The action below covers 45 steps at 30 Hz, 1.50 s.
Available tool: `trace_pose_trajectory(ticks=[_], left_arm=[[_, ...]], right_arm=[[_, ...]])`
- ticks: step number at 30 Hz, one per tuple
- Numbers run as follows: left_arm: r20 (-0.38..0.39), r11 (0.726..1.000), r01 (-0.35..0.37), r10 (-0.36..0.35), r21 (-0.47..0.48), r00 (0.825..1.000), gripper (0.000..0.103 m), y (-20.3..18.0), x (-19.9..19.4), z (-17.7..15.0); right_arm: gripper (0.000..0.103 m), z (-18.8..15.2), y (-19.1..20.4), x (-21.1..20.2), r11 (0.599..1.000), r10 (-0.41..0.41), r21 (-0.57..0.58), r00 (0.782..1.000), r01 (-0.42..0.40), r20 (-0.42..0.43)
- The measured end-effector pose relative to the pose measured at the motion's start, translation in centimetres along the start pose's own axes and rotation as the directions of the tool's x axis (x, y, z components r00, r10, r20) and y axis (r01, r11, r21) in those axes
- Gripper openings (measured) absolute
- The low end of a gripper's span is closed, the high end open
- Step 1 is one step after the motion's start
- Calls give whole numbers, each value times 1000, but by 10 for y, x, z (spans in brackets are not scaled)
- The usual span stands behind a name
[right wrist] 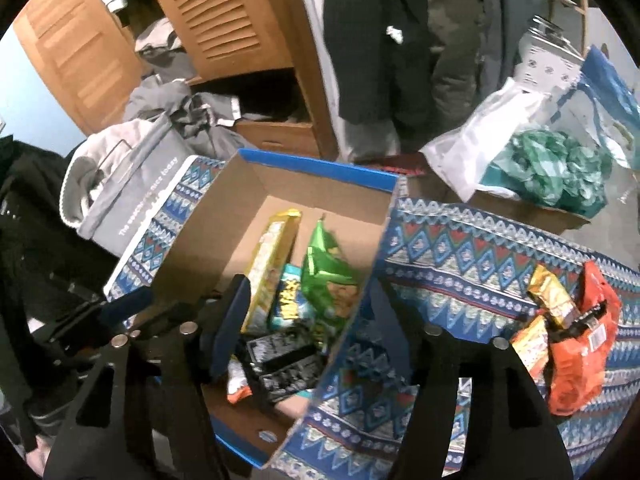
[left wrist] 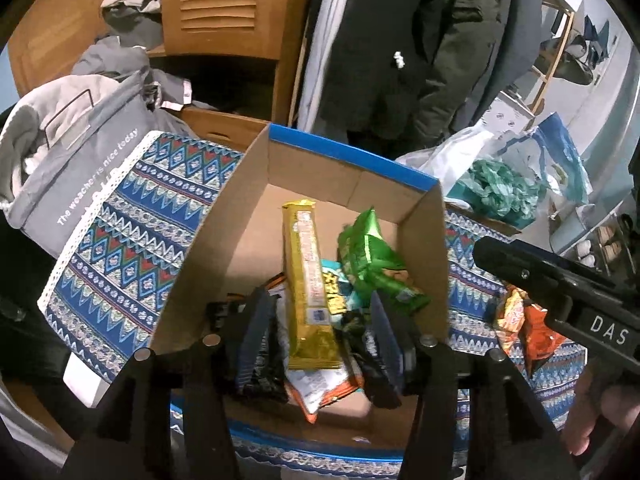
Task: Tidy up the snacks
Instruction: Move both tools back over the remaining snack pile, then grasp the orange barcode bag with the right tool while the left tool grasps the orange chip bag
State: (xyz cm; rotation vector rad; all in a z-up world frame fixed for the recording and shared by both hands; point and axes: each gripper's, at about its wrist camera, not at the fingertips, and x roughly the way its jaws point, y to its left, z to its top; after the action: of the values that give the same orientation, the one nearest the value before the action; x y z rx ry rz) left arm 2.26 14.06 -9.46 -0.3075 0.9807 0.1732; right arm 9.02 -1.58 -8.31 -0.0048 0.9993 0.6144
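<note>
- A cardboard box (left wrist: 352,184) with a blue rim is sitting open on a blue patterned cloth (left wrist: 132,216), and the snacks are lying loose on its floor.
- A long yellow packet (left wrist: 308,280) is lying lengthwise down the middle of the box, with a green packet (left wrist: 368,256) just beside it on its right and touching a teal packet (left wrist: 334,292) between them.
- Black packets (left wrist: 260,364) and an orange-and-white packet (left wrist: 316,388) are lying at the near end of the box, partly under the yellow one.
- The left gripper (left wrist: 320,332) is hanging over the near end of the box with its jaws spread apart; the yellow packet is showing between them, and I cannot tell whether either finger is touching it.
- The right gripper (right wrist: 308,320) is hanging over the box's right wall, its fingers wide apart and holding nothing: one finger is over the inside, the other over the cloth outside.
- More snacks are waiting outside the box on the cloth to the right: an orange packet (right wrist: 580,344) with a gold packet (right wrist: 554,300) lying against it.
- A grey fabric bag (left wrist: 76,164) with white lettering is standing just left of the cloth.
- A white plastic bag (right wrist: 492,136) and crumpled green plastic (right wrist: 552,168) are sitting beyond the cloth on the right.
- Wooden louvred doors (right wrist: 224,16) and dark hanging coats (left wrist: 400,40) are filling the background.
</note>
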Motion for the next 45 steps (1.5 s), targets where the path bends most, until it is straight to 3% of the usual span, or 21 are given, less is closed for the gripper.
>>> trace_pose_trajectory(ticks=[17, 26, 38, 45], left_arm=[[-19, 994, 63, -61, 91, 998, 72, -60, -2, -9], [-51, 983, 111, -105, 144, 993, 72, -100, 0, -17], [-75, 961, 118, -102, 249, 992, 72, -156, 3, -30], [-83, 946, 117, -96, 302, 992, 77, -181, 7, -38]], right_arm=[[70, -23, -58, -38, 993, -114, 28, 993, 114, 22], [70, -48, -91, -56, 984, -172, 38, 985, 171, 3], [72, -76, -155, -80, 960, -250, 123, 968, 251, -20], [72, -90, -189, -86, 945, -304, 106, 950, 310, -67]])
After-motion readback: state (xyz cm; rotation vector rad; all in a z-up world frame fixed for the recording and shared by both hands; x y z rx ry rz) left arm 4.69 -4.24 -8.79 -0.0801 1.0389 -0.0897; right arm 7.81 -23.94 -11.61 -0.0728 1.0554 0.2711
